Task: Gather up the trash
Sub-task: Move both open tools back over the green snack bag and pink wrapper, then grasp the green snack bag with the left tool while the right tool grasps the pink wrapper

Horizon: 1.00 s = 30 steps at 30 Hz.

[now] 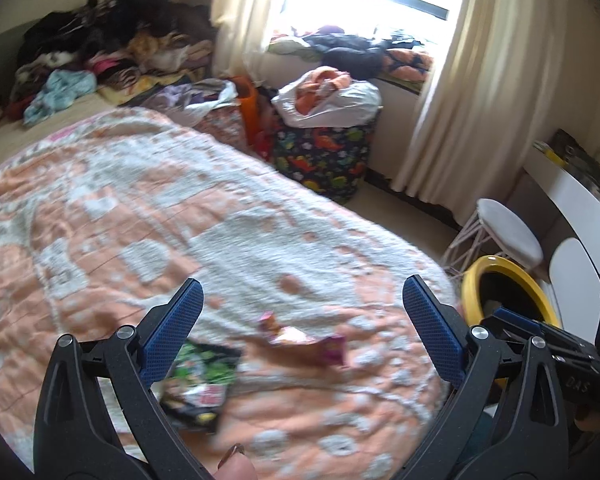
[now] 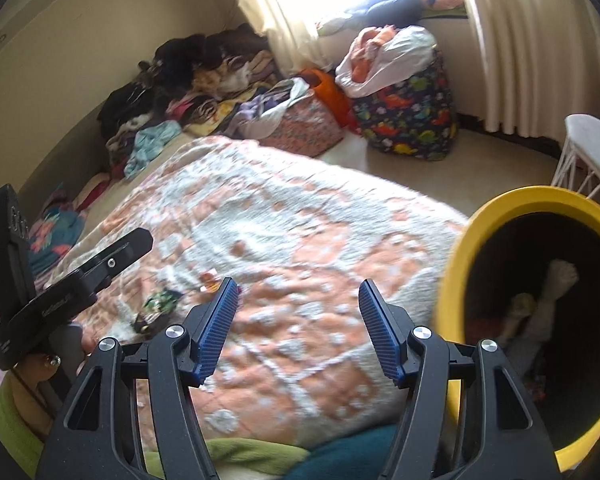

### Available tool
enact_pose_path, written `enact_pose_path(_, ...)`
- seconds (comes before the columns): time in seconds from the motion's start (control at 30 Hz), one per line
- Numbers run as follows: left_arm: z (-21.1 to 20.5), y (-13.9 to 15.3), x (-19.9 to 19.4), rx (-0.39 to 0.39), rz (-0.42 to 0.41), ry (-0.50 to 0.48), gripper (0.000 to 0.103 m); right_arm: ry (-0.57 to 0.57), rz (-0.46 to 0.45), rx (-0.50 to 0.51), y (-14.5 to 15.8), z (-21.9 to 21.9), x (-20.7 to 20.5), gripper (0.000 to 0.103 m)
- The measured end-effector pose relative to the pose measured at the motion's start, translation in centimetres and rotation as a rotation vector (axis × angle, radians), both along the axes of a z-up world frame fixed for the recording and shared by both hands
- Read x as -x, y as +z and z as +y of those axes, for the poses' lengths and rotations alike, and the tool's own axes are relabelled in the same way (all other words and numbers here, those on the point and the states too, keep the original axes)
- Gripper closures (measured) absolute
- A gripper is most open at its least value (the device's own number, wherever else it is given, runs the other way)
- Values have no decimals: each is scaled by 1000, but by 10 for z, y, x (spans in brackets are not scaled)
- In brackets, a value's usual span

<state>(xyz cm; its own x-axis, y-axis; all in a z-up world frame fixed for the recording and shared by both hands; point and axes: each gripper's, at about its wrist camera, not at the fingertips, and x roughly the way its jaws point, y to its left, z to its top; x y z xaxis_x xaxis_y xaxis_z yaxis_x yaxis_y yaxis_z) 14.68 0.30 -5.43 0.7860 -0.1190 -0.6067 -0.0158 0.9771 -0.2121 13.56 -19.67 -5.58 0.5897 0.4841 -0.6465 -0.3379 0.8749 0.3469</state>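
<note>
Wrappers (image 1: 300,336) lie on the blanket (image 1: 140,208) beneath the left gripper (image 1: 302,320) and right gripper (image 2: 298,320), both released and empty

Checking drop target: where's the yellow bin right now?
The yellow bin stands off the bed's right edge, beside the orange-and-white blanket and in front of the white stool. In the left wrist view it shows at right, partly behind the right tongs.

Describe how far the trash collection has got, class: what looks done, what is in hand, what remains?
Done: crumpled trash already lies inside the yellow bin beside the bed. In hand: nothing; the left gripper and right gripper both hang over the blanket with jaws open and empty. Left: the green snack packet and the pink wrapper on the blanket.
</note>
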Motion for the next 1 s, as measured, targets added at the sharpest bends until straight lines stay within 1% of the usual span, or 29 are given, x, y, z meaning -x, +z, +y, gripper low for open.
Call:
enact_pose_path(0.13, 33, -13, 4, 31, 43, 63, 11, 37, 22, 6, -7, 23, -2, 42)
enact_pose_path(0.23, 48, -21, 9, 37, 66, 86, 11, 64, 40, 19, -14, 40, -5, 42)
enact_pose_path(0.3, 59, -30, 12, 55, 93, 94, 11, 87, 44, 44, -18, 52, -9, 42)
enact_pose_path(0.33, 62, -34, 14, 64, 107, 97, 13, 98, 48, 57, -20, 58, -11, 42)
enact_pose_path(0.37, 64, -36, 15, 71, 117, 98, 18, 111, 59, 70, -23, 64, -14, 43)
enact_pose_path(0.4, 67, -40, 16, 80, 129, 98, 20, 119, 69, 75, -26, 69, -16, 43)
enact_pose_path(0.43, 71, -45, 18, 93, 150, 97, 25, 129, 81, 79, -29, 75, -19, 44)
enact_pose_path(0.47, 73, -49, 19, 103, 163, 98, 32, 135, 89, 80, -32, 79, -21, 47)
enact_pose_path(0.57, 73, -63, 25, 147, 203, 84, 41, 154, 122, 73, -41, 91, -30, 52)
enact_pose_path(0.63, 70, -70, 26, 161, 226, 77, 45, 149, 154, 59, -48, 95, -36, 55)
enact_pose_path(0.7, 66, -75, 27, 168, 239, 72, 47, 148, 186, 53, -57, 100, -43, 62)
enact_pose_path(0.73, 63, -76, 28, 161, 239, 62, 52, 152, 198, 50, -61, 102, -45, 76)
enact_pose_path(0.77, 61, -76, 29, 159, 239, 55, 56, 165, 219, 33, -66, 103, -47, 87)
enact_pose_path(0.8, 59, -76, 29, 160, 239, 50, 59, 172, 231, 17, -69, 103, -46, 87)
enact_pose_path(0.83, 57, -76, 29, 161, 240, 38, 69, 168, 229, 3, -69, 101, -45, 88)
enact_pose_path(0.87, 54, -76, 29, 151, 242, 32, 75, 165, 220, -14, -68, 98, -43, 88)
enact_pose_path(0.9, 52, -77, 29, 141, 240, 28, 79, 157, 210, -28, -66, 94, -41, 88)
enact_pose_path(0.93, 49, -77, 30, 139, 242, 14, 85, 147, 200, -39, -64, 90, -39, 88)
enact_pose_path(1.0, 46, -76, 29, 130, 238, 0, 89, 121, 172, -68, -56, 80, -36, 88)
